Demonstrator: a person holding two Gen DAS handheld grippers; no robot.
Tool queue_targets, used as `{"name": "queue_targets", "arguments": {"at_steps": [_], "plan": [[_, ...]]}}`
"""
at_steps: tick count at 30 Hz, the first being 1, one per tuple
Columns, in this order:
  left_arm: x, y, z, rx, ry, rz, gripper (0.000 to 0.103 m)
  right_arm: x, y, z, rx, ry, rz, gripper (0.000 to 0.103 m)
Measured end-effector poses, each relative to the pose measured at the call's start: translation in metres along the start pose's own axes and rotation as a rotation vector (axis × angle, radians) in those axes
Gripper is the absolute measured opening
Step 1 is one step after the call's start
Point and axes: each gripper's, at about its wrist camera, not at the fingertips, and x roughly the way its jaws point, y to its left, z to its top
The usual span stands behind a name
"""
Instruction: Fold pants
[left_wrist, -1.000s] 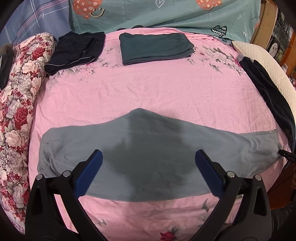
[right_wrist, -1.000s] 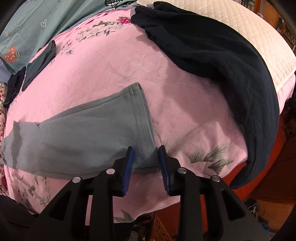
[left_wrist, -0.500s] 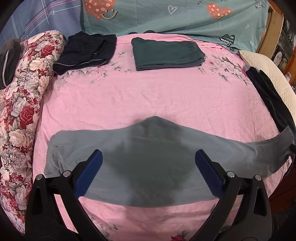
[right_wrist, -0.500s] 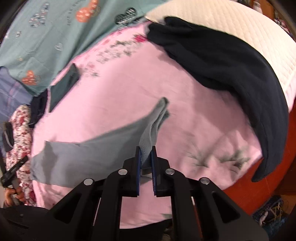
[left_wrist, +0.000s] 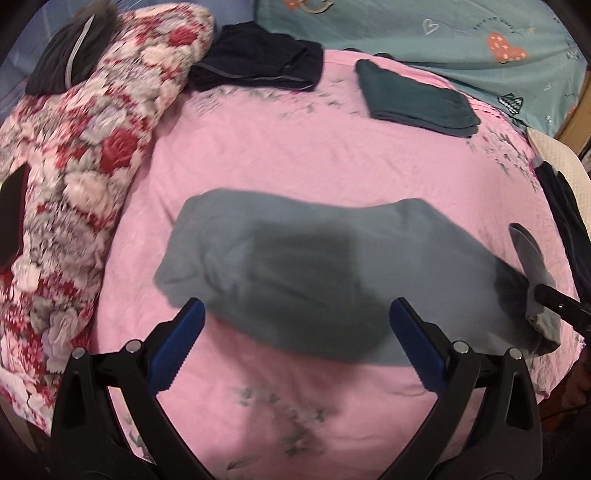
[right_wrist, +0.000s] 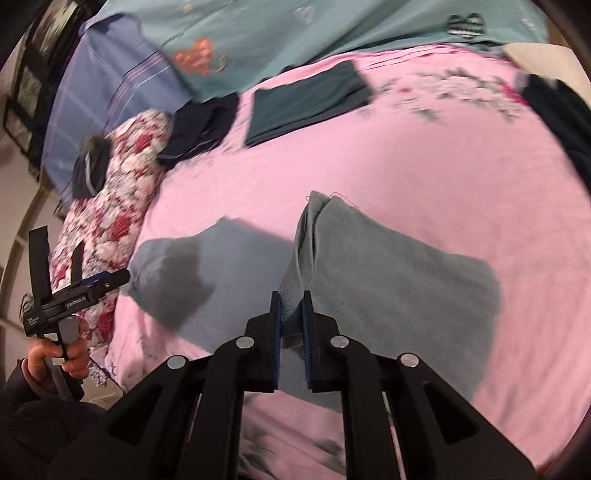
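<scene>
Right gripper (right_wrist: 291, 328): jaws clenched on the hem end of the grey pants (left_wrist: 295, 269), raised above the bed (left_wrist: 295, 147). Left gripper (left_wrist: 295, 343): jaws released, hovering just short of the pants. Long axis lies left-right; the waist end is leftward, nearer the left gripper. Against the earlier frame, the leg end has travelled leftward and the garment reads shorter.

Right tool (right_wrist: 292, 317) pinches the grey pants (right_wrist: 388, 266) hem above the pink bedsheet (right_wrist: 406, 155).

Black tongs (right_wrist: 291, 325) with blue pads (left_wrist: 179, 343), silver screws (right_wrist: 243, 342).
</scene>
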Motion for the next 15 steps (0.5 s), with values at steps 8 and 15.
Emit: {"name": "queue_targets", "arguments": {"at_steps": [8,15], "plan": [[0.006,0.033,-0.016,-0.036,0.039,0.017,0.101,0.088,0.042,-0.018,-0.07,0.143,0.016,0.011],[0.015,0.006,-0.006,0.016,0.024,-0.049,0.101,0.044,0.037,-0.019,-0.021,0.079,0.052,0.044]]}}
